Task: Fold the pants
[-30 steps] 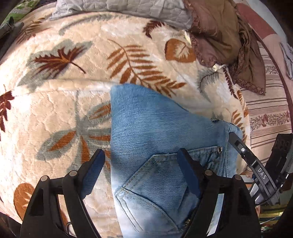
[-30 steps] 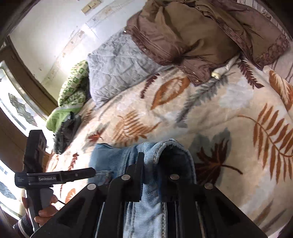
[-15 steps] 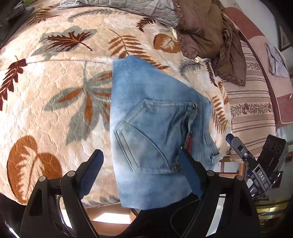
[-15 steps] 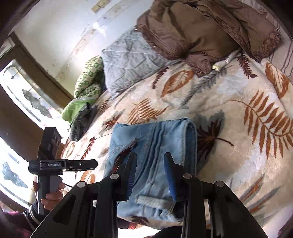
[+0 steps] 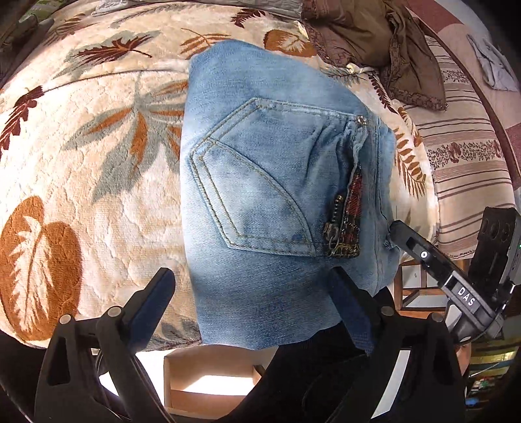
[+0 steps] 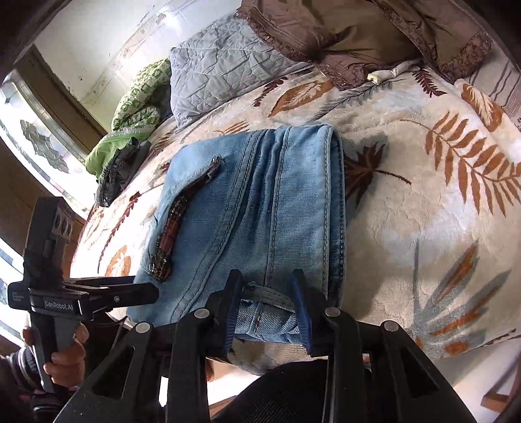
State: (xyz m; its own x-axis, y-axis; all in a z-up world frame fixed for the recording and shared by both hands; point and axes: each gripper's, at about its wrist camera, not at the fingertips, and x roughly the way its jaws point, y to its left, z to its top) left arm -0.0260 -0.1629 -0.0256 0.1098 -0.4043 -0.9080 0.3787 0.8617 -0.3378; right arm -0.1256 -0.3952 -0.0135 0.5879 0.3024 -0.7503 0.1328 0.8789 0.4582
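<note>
Light blue pants (image 5: 260,195), folded into a compact bundle, are laid near the edge of a leaf-patterned blanket (image 5: 81,169), while the left gripper (image 5: 254,302) and right gripper (image 6: 265,306) are held open and empty nearby, seemingly because folding looks finished.

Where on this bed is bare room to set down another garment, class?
Free: leaf-print blanket left of the folded jeans, and blanket between the jeans and the striped sheet. Crowded: the far end, with brown jacket, grey quilt and green bedding.
</note>
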